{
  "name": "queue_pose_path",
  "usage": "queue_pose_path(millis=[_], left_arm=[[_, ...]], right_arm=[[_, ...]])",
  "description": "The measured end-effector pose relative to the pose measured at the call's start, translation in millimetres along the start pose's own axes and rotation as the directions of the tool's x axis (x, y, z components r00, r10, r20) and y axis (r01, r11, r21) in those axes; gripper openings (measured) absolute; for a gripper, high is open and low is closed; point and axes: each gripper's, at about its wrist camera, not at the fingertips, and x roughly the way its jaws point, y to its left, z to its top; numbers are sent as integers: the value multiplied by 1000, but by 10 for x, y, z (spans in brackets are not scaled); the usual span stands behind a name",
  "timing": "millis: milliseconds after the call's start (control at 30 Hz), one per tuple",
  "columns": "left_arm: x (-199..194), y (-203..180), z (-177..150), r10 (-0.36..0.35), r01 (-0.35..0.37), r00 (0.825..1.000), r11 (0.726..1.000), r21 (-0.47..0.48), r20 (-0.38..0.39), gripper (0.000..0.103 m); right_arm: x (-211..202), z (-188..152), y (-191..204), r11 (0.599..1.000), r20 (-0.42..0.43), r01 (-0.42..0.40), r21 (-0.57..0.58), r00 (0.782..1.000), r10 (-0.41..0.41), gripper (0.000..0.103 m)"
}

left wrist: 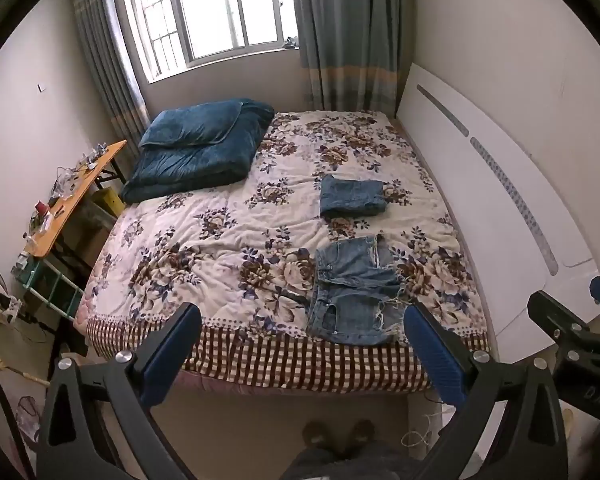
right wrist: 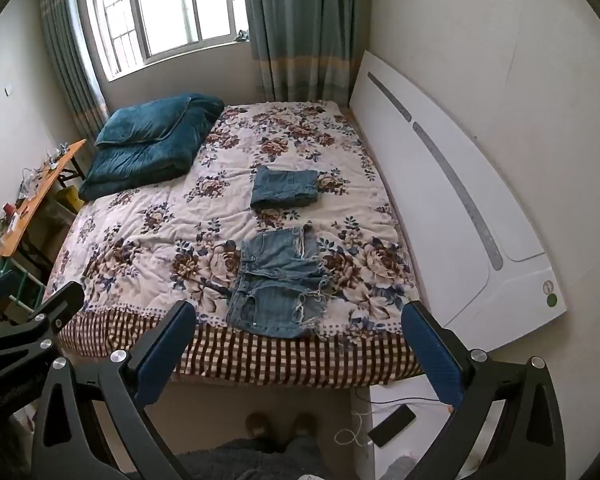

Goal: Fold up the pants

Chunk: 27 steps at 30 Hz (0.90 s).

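Light-blue denim shorts (left wrist: 354, 292) with frayed hems lie unfolded near the front edge of the floral bed (left wrist: 220, 232); they also show in the right wrist view (right wrist: 278, 288). A darker folded denim piece (left wrist: 352, 197) lies behind them, also in the right wrist view (right wrist: 285, 188). My left gripper (left wrist: 302, 320) is open and empty, held above the floor in front of the bed. My right gripper (right wrist: 300, 318) is open and empty, beside the left, at the same distance from the shorts.
A folded dark teal quilt with a pillow (left wrist: 196, 148) lies at the bed's far left. A white headboard (left wrist: 500, 208) runs along the right. A cluttered orange table (left wrist: 72, 192) stands left. A phone and cable (right wrist: 392, 426) lie on a white stand below right.
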Motion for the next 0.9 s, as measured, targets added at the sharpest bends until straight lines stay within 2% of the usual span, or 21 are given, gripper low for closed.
queue_pose_path(millis=[900], left_arm=[[-44,-66,57,3,-3,1000,1000,-7,19,103]], right_arm=[[-33,60,-44,1000,3,12,-11,1000,-12,103]])
